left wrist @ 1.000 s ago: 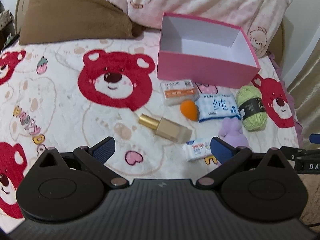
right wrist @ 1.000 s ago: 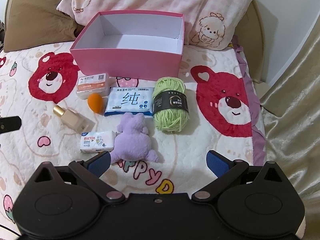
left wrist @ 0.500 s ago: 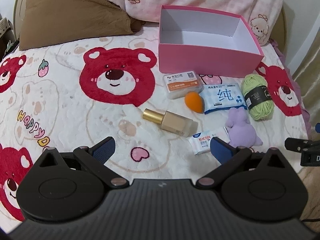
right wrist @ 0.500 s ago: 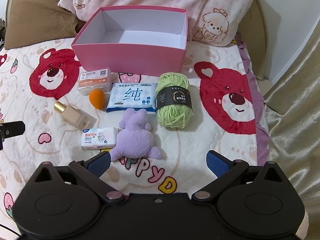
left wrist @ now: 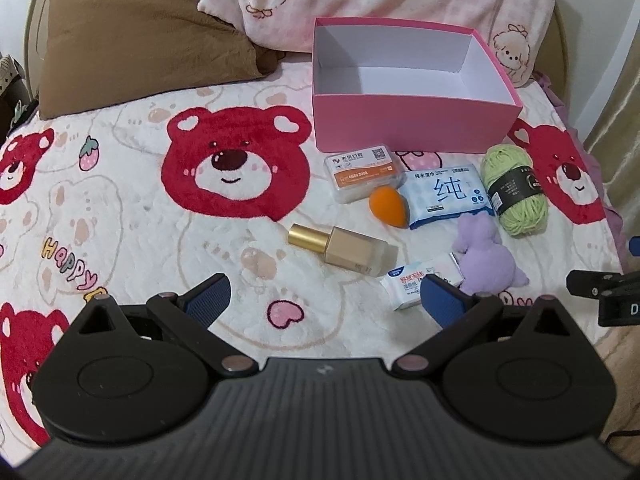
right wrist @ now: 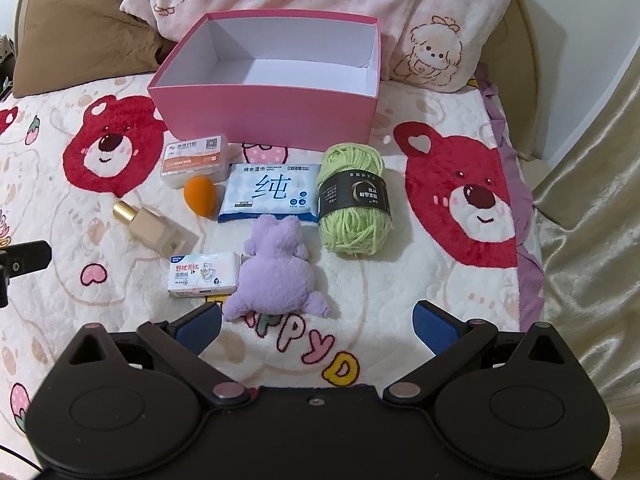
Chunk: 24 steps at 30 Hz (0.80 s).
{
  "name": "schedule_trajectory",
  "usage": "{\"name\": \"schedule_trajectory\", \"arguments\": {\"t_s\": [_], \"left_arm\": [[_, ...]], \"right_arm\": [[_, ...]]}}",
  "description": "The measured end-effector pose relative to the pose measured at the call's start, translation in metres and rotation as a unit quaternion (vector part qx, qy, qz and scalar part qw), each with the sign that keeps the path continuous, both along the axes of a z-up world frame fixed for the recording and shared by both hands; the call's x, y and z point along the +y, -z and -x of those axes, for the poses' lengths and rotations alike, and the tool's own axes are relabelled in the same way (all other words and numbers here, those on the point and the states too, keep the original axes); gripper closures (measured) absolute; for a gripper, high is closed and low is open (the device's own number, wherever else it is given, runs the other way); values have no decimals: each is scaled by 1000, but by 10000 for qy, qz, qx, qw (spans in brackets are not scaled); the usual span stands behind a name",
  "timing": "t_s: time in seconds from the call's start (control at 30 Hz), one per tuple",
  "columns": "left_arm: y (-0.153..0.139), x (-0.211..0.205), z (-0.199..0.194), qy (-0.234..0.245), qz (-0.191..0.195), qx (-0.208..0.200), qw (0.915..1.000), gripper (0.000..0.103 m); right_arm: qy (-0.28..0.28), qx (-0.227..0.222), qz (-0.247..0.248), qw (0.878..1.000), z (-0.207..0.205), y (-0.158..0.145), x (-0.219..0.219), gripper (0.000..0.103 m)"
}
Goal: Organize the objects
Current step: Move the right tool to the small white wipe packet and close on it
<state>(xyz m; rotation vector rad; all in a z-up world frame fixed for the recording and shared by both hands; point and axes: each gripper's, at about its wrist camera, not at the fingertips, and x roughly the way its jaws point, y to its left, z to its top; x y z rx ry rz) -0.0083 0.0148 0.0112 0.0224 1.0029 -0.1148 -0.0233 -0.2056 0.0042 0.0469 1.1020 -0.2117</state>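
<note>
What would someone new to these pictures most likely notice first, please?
Probably the open pink box, with nothing visible inside, at the back of the bear-print blanket in front of the pillows. Next, the clutter before it: green yarn, a purple plush toy and a wipes pack. Both grippers hover open, holding nothing.

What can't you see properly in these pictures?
- Near floor of the pink box: hidden by its own front wall in both views.
- Small print on the wet wipes pack: too small in both views.
- Purple plush toy: its face does not show in either view.
- Blanket nearest each camera: covered by the gripper bodies.
</note>
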Motion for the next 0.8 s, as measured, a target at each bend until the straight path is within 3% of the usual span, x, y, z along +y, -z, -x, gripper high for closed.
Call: {"name": "schedule_trajectory", "arguments": {"t_s": [0.13, 0.2, 0.3, 0.37, 0.5, 0.8], "left_arm": [[-4, -4, -9, 177, 4, 90, 9998, 1], [-8, -8, -12, 365, -102, 36, 9993, 1], [-9, -11, -20, 617, -86, -76, 9980, 0], [-4, -10, -26, 628, -22, -121, 9980, 0], [23, -11, -40, 700, 81, -117, 9974, 0], [95, -17, -56, 557, 1164, 598, 9898, 6]], "right_arm": [[-153, -268, -150, 9994, 2, -9, 1, 0], [-415, -669, -415, 9960, 6, -18, 2, 0], [-1066, -1558, -829, 9785, 15, -21, 0, 0], [-1353, -1809, -880, 9702, 13, -14, -1, 0], [-1675, -1721, -728, 9680, -3, 15, 1, 0], [-2417, -1047, -1127, 9581, -21, 91, 37, 5]]}}
